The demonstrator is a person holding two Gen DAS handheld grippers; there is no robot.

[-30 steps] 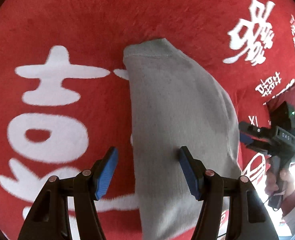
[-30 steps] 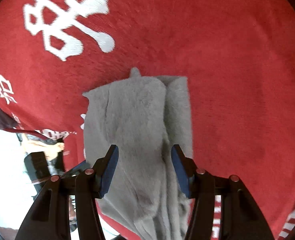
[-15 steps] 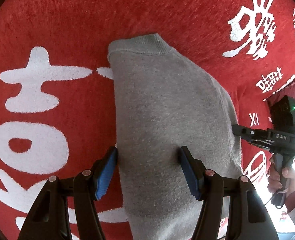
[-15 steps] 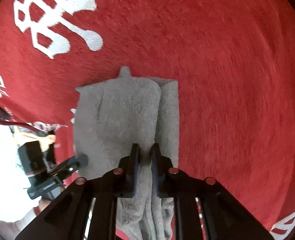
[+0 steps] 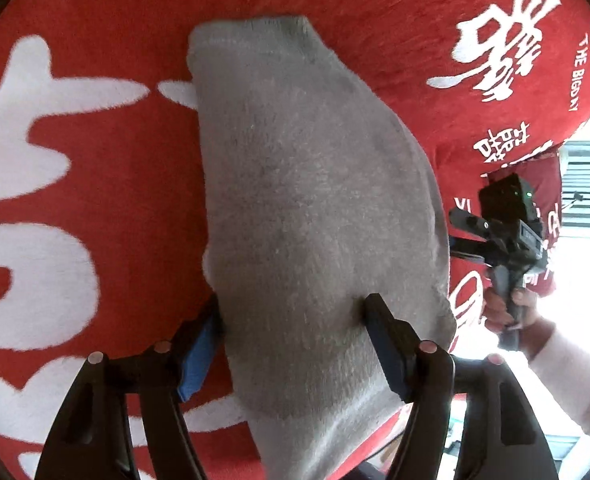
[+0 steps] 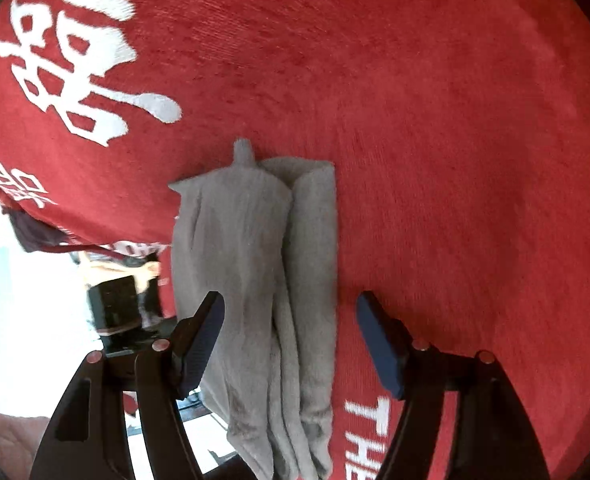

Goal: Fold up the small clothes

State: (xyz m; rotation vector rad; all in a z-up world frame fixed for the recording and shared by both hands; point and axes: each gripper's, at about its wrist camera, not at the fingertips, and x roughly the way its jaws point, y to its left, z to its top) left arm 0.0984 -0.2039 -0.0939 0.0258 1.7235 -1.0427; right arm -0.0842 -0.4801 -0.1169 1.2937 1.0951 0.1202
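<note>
A grey knitted garment lies folded lengthwise on the red cloth; its cuff end points away from me. My left gripper is low over its near part and its jaws are opening. One finger is at the garment's left edge and the other rests on top; the pads do not press. In the right wrist view the same garment shows its layered folds. My right gripper straddles it with jaws opening wide, and no pad touches it. The right gripper also shows at the garment's right edge.
The red cloth bears large white characters and lettering. Its edge runs close by on the near side, with bright floor beyond. A hand in a white sleeve holds the right gripper. The left gripper's body shows at the cloth's edge.
My right gripper pinched the garment's fold half a second ago and has since let go, its jaws now wide. My left gripper sank closer to the garment and tilted further down.
</note>
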